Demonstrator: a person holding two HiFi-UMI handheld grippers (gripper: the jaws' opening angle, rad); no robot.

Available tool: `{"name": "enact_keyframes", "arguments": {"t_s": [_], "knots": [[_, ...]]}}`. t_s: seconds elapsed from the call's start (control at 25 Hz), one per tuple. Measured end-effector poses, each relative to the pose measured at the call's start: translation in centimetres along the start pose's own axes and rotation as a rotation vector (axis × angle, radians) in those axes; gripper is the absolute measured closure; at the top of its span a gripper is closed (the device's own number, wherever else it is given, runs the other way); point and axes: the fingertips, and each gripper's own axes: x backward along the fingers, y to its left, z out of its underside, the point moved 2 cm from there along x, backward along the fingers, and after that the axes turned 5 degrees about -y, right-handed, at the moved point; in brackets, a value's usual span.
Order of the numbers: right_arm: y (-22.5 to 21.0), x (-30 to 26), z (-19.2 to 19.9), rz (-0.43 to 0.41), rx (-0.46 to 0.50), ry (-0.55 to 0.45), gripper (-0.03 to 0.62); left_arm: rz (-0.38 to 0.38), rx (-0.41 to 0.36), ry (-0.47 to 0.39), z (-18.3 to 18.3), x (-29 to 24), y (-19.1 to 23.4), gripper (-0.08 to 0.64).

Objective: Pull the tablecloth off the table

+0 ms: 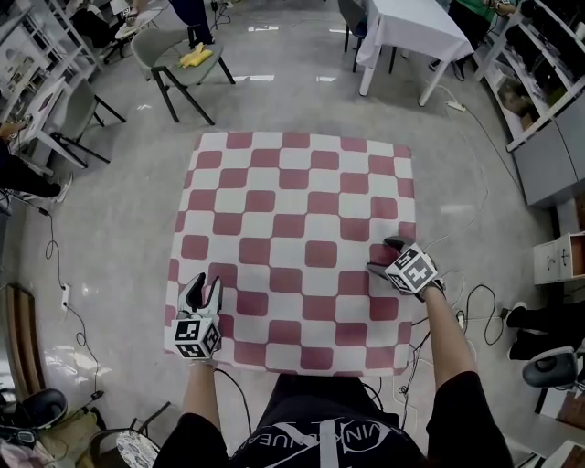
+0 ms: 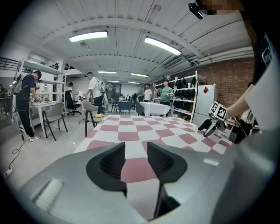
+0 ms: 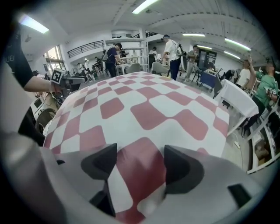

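Note:
A red-and-white checked tablecloth [image 1: 297, 228] lies spread flat over the table and hangs over its edges. My left gripper [image 1: 203, 281] rests low on the cloth near the front left corner. Its jaws stand apart, and the left gripper view shows flat cloth [image 2: 131, 131] through the gap of the left gripper [image 2: 136, 151]. My right gripper [image 1: 384, 257] sits on the cloth at the right edge. In its own view the right gripper [image 3: 140, 153] is wide open, with a raised fold of cloth [image 3: 135, 175] between the jaws and no pad pressing it.
A grey chair [image 1: 183, 59] with a yellow item stands at the back left. A white-covered table [image 1: 416, 27] is at the back right. Cables [image 1: 475, 302] lie on the floor to the right, beside shelves [image 1: 548, 155]. People stand in the background.

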Motion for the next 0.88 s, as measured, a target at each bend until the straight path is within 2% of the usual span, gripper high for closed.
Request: {"name": "enact_keyframes", "arguments": {"t_s": [0.52,0.76,0.88], "knots": [[0.9,0.1,0.0,-0.005,0.064,-0.027,0.43,0.045,-0.027,0.023,0.1,-1.7,-2.3,0.4],[0.8,0.1,-0.1,0.019,0.069,-0.043,0.497,0.084,-0.059,0.06,0.1,-2.5,-3.4,0.38],[0.6,0.2,-0.3,0.029,0.067,-0.05,0.511,0.106,-0.083,0.078,0.2,-3.0,-3.5,0.367]]}}
